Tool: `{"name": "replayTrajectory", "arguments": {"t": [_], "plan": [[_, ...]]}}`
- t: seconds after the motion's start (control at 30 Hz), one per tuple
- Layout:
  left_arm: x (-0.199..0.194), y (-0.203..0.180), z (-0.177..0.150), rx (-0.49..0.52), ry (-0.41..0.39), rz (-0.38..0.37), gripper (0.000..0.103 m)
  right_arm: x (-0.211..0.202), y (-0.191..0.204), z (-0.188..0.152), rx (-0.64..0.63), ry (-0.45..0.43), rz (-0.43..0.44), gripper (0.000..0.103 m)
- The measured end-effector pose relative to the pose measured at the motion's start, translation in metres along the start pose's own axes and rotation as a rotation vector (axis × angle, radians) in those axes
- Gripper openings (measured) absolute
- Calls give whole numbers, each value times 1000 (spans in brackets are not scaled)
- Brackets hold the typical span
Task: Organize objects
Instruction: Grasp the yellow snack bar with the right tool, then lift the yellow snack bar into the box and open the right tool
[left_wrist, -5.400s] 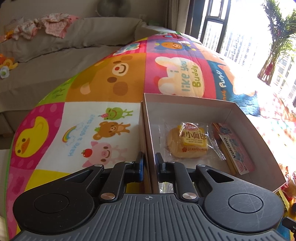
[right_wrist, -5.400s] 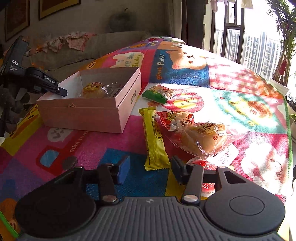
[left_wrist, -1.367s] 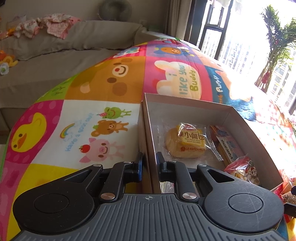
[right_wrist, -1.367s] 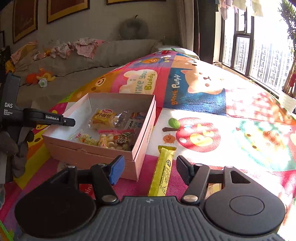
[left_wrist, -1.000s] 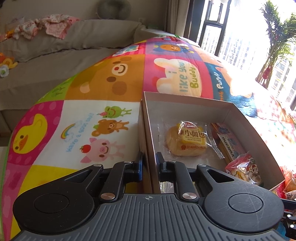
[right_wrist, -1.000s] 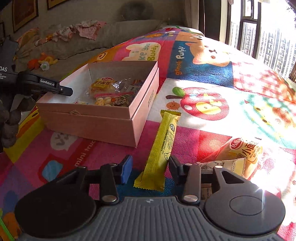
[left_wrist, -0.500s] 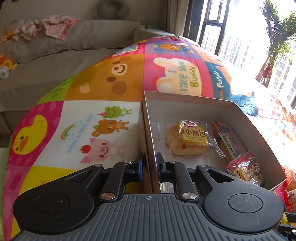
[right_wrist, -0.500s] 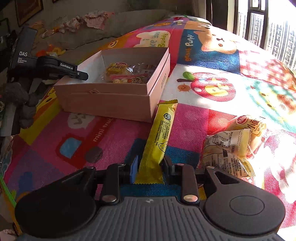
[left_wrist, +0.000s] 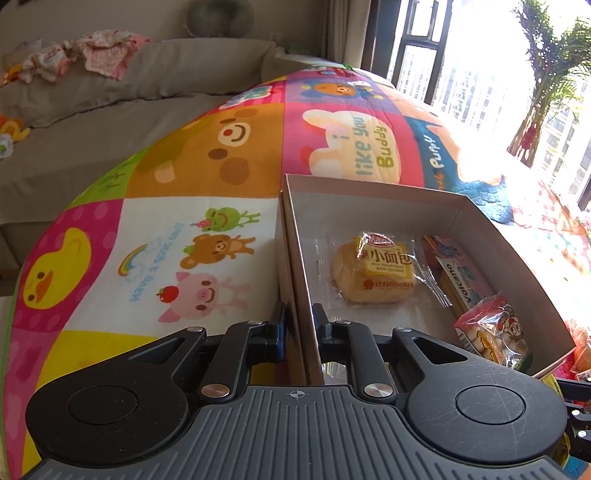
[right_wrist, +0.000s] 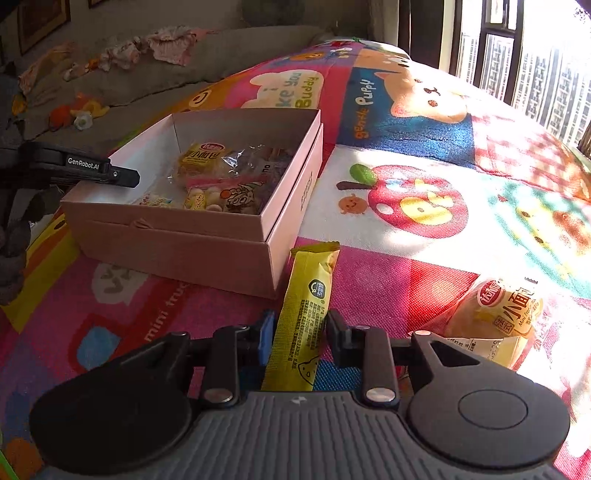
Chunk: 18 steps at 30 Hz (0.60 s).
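Looking down, we see a big bright play mat (left_wrist: 207, 177) with a bear, a duck and a pig on it, and it covers most of both views. Behind it sits a grey sofa (left_wrist: 122, 96) with some small clothes (left_wrist: 99, 55) piled on its back.

On the mat rests a pink cardboard box (right_wrist: 192, 254) with no lid on. Our left gripper (left_wrist: 298, 325) is pinching the box's near wall, with one finger outside the box and one inside it. In the right view we can see that gripper's black tip (right_wrist: 122, 175) at the box's left edge.

Inside the box lies a wrapped bun (left_wrist: 375, 273) near the middle. Next to it, by the far side wall, is a flat pink snack pack (left_wrist: 469, 284), and a clear bag of small snacks (left_wrist: 491, 336) sits in the near corner.

Outside the box, our right gripper (right_wrist: 297, 338) is pinching a long yellow snack bar (right_wrist: 306, 317). Its fingers have just opened a tiny bit, but both pads press on the wrapper's sides. The bar points up and away from us, and its far end is close to the box's near corner.

To the right of the bar, another wrapped bun (right_wrist: 498, 317) lies on the mat in the sun.
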<state>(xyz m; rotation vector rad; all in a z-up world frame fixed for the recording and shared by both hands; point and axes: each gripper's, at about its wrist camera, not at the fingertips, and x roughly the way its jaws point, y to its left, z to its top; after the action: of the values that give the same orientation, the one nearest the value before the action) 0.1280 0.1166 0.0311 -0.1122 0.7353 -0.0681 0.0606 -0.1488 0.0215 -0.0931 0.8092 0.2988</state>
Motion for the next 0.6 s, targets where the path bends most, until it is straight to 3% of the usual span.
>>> {"name": "replayTrajectory", "arguments": {"t": [0.2, 0.5, 0.6], "plan": [[1, 1, 2, -11, 12, -1, 16, -9, -3, -6, 2, 7, 18, 25], [1, -3, 2, -13, -9, 25, 14, -60, -5, -32, 7, 18, 34, 22], [2, -1, 3, -24, -8, 21, 14, -74, 8, -42, -5, 58, 93, 22]]}}
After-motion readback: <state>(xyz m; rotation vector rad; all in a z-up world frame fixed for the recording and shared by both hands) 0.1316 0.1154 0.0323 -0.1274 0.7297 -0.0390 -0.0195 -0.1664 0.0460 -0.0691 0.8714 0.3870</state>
